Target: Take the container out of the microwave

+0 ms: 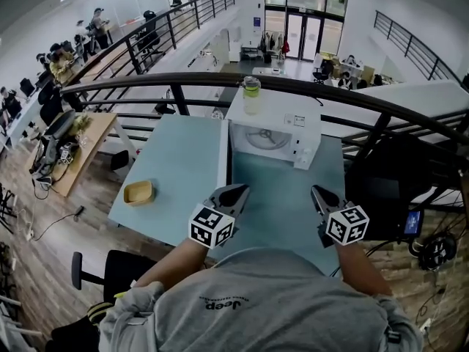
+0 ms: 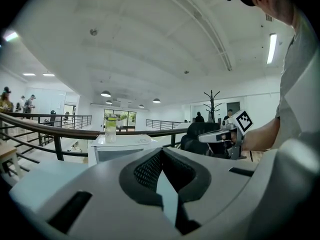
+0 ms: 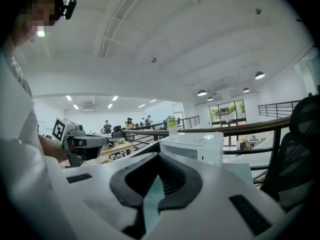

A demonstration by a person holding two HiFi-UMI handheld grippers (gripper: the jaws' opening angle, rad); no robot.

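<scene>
We are holding the left gripper (image 1: 237, 192) and right gripper (image 1: 317, 192) fully closed and empty above the desk (image 1: 176, 160); the container (image 1: 138, 192) is sitting out on the desk, left of the open microwave (image 1: 293, 119); removal is looking finished, so nothing is seemingly remaining except shutting the door.

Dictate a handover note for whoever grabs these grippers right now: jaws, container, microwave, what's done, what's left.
Left gripper: jaws shut, empty, short of the microwave.
Right gripper: the same.
Tan container: on the table, left of the microwave, clear of both grippers.
Microwave: door looks open; inside, only a round plate shows.
Done: container appears out. Left: probably just closing the door.
</scene>
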